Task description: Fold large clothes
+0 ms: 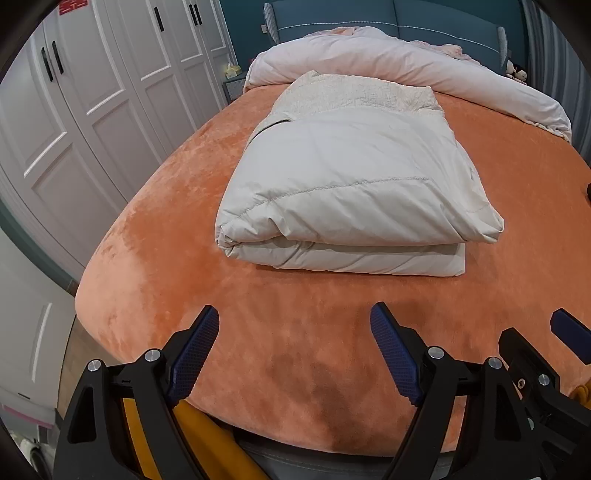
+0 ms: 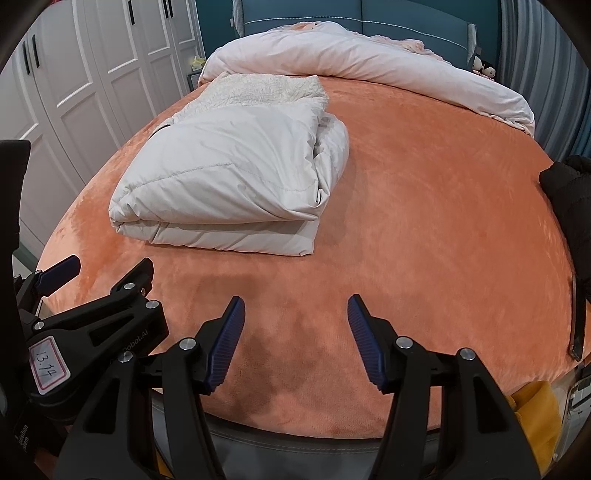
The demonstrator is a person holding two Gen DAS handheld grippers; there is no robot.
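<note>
A folded off-white padded garment (image 1: 343,184) lies in a thick rectangular bundle on the orange bed cover (image 1: 166,240), its fleecy part at the far end. The right wrist view shows the same garment (image 2: 229,184) left of centre. My left gripper (image 1: 295,310) hovers open over the near edge of the bed, short of the bundle, with nothing between its blue pads. My right gripper (image 2: 295,300) is open and empty too, beside it to the right and also apart from the garment. Each gripper appears at the edge of the other's view, the left gripper (image 2: 110,266) and the right gripper (image 1: 535,325).
A pale pink duvet (image 1: 406,66) is heaped along the teal headboard (image 1: 369,18). White wardrobe doors (image 1: 92,92) stand left of the bed. On the right edge lie a black garment (image 2: 569,192) and a phone (image 2: 578,321). Yellow cloth (image 2: 535,413) shows below.
</note>
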